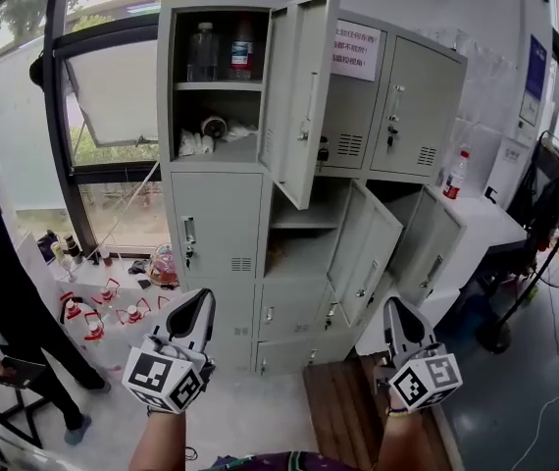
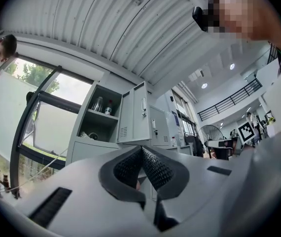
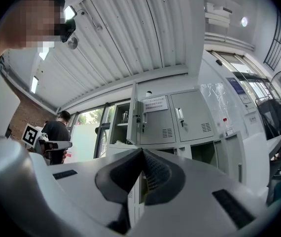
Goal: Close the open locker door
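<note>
Grey lockers (image 1: 216,224) fill the far wall beside the window, and the upper door (image 1: 299,96) stands swung wide, out over the middle column. Your left gripper (image 1: 197,307) and right gripper (image 1: 398,314) sit low and near, well short of it, both pinched shut with nothing in them. Watch it: two lower doors (image 1: 365,253) gape too, so you could shove the wrong one. Closed tips may skid off the panel, and those cloths (image 1: 196,143) at the shelf's front could jam the door.
</note>
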### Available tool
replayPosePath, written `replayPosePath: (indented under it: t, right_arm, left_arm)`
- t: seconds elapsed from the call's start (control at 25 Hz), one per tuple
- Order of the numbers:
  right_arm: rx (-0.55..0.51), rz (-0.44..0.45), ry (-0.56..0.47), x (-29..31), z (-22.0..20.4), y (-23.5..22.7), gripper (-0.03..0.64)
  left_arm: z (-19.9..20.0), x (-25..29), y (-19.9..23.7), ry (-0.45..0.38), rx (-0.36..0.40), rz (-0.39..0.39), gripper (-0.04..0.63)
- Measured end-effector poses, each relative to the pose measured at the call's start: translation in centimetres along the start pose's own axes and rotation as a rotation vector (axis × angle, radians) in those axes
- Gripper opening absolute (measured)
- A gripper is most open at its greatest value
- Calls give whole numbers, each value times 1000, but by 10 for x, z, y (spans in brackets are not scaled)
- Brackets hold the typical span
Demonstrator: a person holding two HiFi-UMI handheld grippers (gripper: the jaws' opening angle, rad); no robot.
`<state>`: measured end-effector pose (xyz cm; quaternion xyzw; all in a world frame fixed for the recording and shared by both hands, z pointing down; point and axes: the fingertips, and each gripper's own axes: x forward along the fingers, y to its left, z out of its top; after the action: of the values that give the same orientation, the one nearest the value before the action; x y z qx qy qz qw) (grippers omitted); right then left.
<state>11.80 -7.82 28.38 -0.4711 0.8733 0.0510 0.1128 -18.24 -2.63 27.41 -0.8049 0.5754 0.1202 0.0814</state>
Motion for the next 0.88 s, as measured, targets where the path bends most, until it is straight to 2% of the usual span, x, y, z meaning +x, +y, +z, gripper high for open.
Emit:
replayPosePath:
  t: [0.16,0.28,0.4,0.44,0.56,0.6,0.88]
  right_arm:
    - [8,9,16,19,-7,-4,6]
    - [28,59,30,31,-10,-7,6]
    - [20,104,21,36,-9,-11,6]
    - [17,115,18,37,-8,-13,6]
    - [23,134,11,39,-5,-23,6]
    - [28,142,8,40,-5,-26,6]
    - [39,181,-16,44,5,-46,6]
  left_arm:
    - [1,15,13,-16,-7,-1,20]
    - [5,23,6,-34,-50,-50,20]
    - [9,32,0,-50,-57,-48,25]
    - [11,36,-3,-57,-57,-48,55]
    - [18,47,-17,-86,-53,-68,216]
    - [21,51,-22,-95,-41,-71,244]
    - [24,98,-57,-67,56,-91,249]
